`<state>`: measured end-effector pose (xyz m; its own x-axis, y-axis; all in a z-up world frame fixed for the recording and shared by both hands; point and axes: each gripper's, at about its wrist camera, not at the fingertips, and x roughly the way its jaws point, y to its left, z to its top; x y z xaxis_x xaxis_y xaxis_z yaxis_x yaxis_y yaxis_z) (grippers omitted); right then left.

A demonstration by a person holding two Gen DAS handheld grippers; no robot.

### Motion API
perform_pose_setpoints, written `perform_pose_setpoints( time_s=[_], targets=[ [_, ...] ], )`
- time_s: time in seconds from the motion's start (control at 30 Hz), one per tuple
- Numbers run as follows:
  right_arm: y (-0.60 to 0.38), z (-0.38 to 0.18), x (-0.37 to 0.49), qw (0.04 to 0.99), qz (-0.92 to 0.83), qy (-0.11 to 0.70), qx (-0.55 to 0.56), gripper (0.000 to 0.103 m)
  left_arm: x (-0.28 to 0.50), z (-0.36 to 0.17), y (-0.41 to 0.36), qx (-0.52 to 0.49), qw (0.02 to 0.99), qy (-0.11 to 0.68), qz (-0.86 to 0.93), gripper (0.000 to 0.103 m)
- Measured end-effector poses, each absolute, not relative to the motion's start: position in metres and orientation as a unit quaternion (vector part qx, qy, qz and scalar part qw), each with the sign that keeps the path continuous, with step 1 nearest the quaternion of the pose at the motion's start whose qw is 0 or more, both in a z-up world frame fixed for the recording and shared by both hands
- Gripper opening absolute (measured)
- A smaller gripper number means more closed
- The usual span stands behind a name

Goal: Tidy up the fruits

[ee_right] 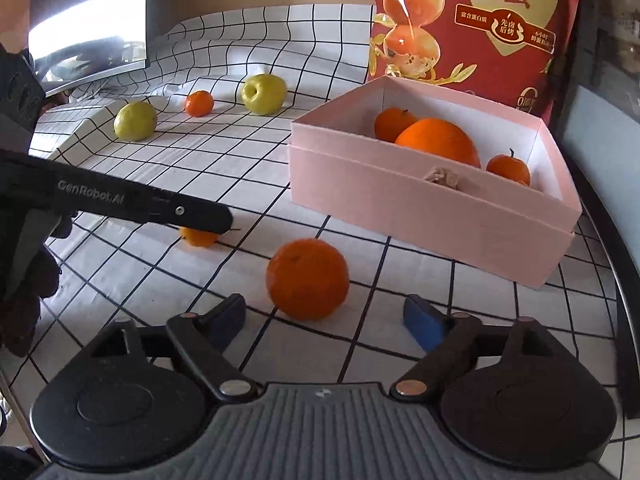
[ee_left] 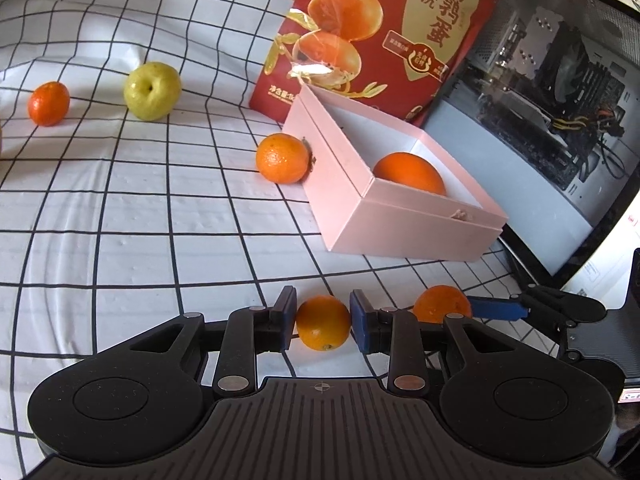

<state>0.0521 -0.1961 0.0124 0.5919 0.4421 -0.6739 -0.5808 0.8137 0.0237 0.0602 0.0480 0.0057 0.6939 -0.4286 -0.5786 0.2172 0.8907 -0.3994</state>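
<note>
Small orange mandarin (ee_left: 323,322) sat on the grid-checked tablecloth (ee_left: 140,220), clamped by the left gripper (ee_left: 323,320).
Right gripper (ee_right: 324,320) gaped around a bigger orange (ee_right: 307,278) near the pink cardboard box (ee_right: 420,208).

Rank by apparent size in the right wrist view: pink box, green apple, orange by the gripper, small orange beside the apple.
1. pink box
2. orange by the gripper, though nearness inflates it
3. green apple
4. small orange
</note>
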Motion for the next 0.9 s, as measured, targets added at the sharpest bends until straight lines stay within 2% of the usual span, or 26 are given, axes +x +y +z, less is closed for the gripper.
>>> perform_pose_setpoints(
  time_s=[0.07,0.3,0.5,0.9],
  targets=[
    [-0.195,0.012,0.051,0.883,0.295,0.349,-0.102,0.096,0.059,0.007,0.043,-0.136,0.911,0.347,-0.177,0.033],
    [-0.195,0.012,0.049,0.883,0.298,0.347,-0.104,0.097,0.056,0.011,0.022,-0.059,0.922,0.349,-0.159,0.033],
    [-0.196,0.013,0.046,0.881,0.308,0.343,-0.107,0.097,0.052,0.01,0.022,-0.046,0.925,0.344,-0.156,0.034],
    [-0.198,0.015,0.053,0.884,0.299,0.343,-0.106,0.09,0.045,0.012,0.022,-0.026,0.926,0.347,-0.149,0.034]
  ],
)
